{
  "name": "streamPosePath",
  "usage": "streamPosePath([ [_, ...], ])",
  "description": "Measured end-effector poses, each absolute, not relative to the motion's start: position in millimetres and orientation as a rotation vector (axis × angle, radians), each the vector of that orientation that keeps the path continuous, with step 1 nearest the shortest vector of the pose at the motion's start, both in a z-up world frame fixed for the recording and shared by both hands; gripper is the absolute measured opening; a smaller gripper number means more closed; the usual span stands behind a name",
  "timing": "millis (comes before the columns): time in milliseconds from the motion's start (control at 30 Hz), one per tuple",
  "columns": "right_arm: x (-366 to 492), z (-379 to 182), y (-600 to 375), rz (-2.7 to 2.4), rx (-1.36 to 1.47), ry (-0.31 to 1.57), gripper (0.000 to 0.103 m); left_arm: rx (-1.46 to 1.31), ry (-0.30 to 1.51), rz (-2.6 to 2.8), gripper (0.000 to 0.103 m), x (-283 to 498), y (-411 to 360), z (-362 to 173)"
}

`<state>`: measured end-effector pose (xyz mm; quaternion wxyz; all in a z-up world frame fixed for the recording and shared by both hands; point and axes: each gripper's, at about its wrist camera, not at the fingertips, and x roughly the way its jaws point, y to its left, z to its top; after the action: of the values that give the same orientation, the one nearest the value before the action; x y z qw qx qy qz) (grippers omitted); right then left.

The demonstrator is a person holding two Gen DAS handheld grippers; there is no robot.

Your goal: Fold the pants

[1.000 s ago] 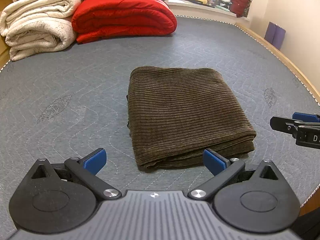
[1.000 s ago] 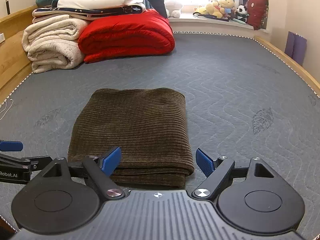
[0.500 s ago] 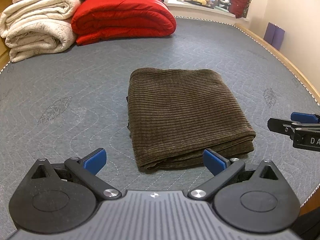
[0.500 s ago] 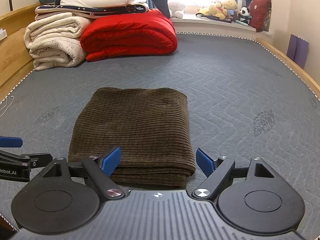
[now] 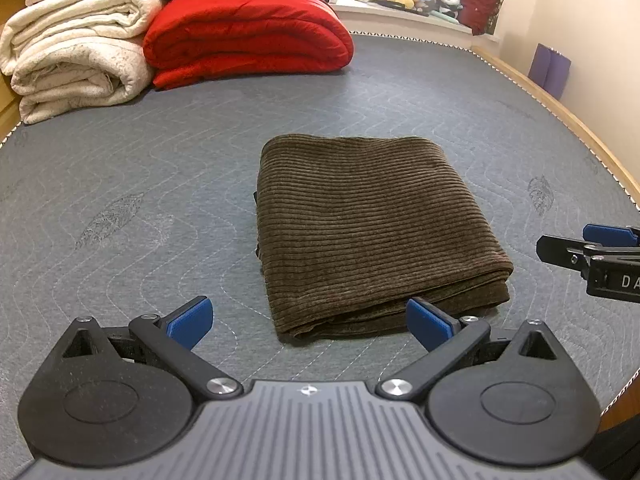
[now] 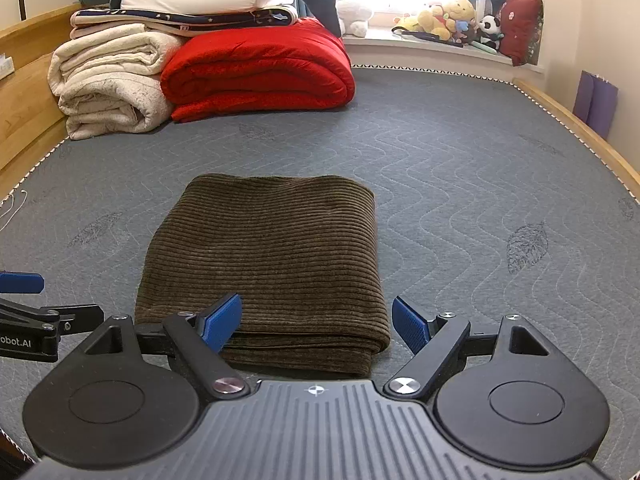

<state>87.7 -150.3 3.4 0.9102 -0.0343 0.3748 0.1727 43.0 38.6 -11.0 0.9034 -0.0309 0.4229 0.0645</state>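
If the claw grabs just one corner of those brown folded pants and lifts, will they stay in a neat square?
Probably not. The brown folded pants are soft ribbed cloth stacked in loose layers, open at the near edge, so they would likely flop and unfold. Pushed, the ribbed fabric would probably drag and bunch on the quilted mattress rather than slide. They cannot roll or tip.

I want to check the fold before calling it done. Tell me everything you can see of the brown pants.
The brown pants look like ribbed corduroy, dark olive-brown, folded into a compact, roughly square bundle of stacked layers. The layer edges show along the near side, and the far edge is rounded. They lie flat on the grey quilted mattress, apart from the bedding piled behind. Both the left tongs and the right tongs are open just short of the near edge, gripping nothing.
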Motion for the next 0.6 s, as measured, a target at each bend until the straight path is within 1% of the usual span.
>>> streamPosePath([
  [600, 88.3, 2.1, -149.6, 0.359, -0.082, 0.771, 0.084, -0.064, 0.872, 0.133, 0.103, 43.8, 38.2, -11.8],
])
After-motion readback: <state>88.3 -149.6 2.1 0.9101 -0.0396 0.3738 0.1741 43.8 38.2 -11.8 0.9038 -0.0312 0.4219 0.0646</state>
